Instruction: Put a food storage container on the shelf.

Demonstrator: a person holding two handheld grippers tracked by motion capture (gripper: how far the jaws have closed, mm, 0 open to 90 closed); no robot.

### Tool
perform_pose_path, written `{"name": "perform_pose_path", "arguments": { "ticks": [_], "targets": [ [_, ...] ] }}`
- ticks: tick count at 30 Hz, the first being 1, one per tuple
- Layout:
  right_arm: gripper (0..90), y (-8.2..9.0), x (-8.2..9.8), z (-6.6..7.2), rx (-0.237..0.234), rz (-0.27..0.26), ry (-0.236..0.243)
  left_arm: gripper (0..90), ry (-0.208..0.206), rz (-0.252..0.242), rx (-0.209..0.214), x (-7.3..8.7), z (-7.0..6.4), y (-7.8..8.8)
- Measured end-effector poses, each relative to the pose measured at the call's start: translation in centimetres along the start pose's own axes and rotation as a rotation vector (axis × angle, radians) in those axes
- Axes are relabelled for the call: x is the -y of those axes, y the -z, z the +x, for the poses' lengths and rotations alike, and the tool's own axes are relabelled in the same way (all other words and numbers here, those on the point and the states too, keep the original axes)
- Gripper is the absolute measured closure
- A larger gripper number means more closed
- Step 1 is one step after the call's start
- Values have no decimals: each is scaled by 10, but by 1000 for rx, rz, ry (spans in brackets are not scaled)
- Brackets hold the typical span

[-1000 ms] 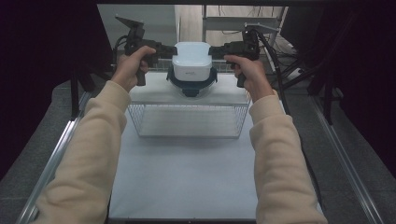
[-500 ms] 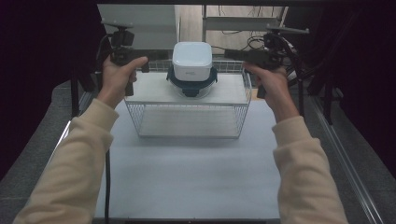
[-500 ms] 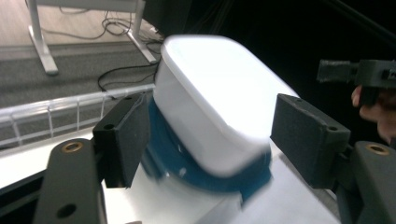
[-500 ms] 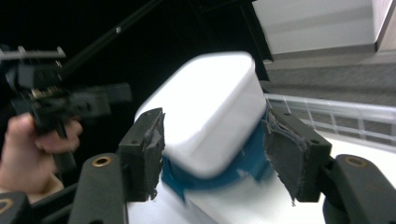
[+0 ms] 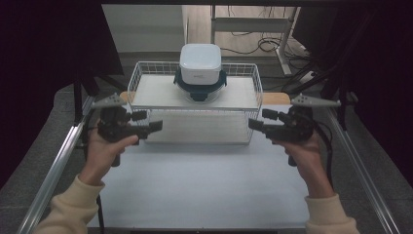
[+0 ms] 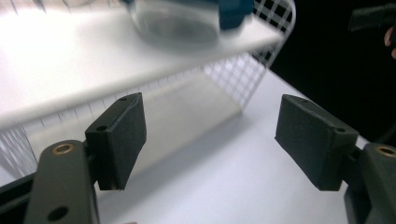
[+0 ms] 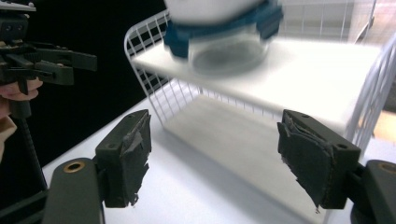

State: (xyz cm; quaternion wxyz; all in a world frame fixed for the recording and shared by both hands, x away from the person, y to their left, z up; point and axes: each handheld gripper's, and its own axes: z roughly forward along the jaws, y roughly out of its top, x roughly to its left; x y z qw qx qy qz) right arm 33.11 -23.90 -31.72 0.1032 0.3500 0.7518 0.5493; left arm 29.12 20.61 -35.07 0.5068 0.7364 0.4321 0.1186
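You held both tongs wide apart and empty: your left tongs (image 5: 157, 126) hovered off the left front corner of the white wire-mesh rack (image 5: 141, 72), your right tongs (image 5: 255, 124) off its right front corner, each well clear of the mesh.

The clear round container with the white domed lid and dark blue clip-on rim (image 5: 200, 73) sat on the rack's white upper shelf (image 5: 151, 95), toward the back and near the middle, with the low wire rail around it.

The main risk I judged was in any return reach. The container stood high on a light wire frame, so a pad catching the front rail or a side post could have shoved the whole rack across the smooth white counter (image 5: 204, 185) or rocked the container. Its clear body also looked slick, and the clips stuck out, so an uneven squeeze might have tilted it.

The lower level of the rack looked empty. Cables lay on the floor beyond, and dark frame legs stood at either side, close to your elbows' path.
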Motion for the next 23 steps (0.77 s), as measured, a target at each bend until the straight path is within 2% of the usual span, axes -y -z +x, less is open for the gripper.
{"name": "perform_pose_path", "arguments": {
  "ticks": [5, 8, 12, 17, 19, 23],
  "targets": [
    [243, 3, 44, 2, 32, 29, 14, 222, 16, 27, -12, 38, -1, -6],
    [239, 1, 65, 2, 42, 56, 7, 217, 58, 37, -2, 60, 1, -9],
    [235, -5, 92, 0, 55, 112, 3, 217, 90, 66, -9, 80, 5, -16],
    [224, -13, 109, -2, 64, 172, -2, 217, 90, 99, -22, 87, 7, -22],
    [224, -13, 111, 0, 79, 169, 16, 216, 81, 103, -22, 88, 5, -23],
    [222, -7, 109, 1, 83, 146, 15, 215, 70, 104, -27, 88, 4, -23]
  ]
}}
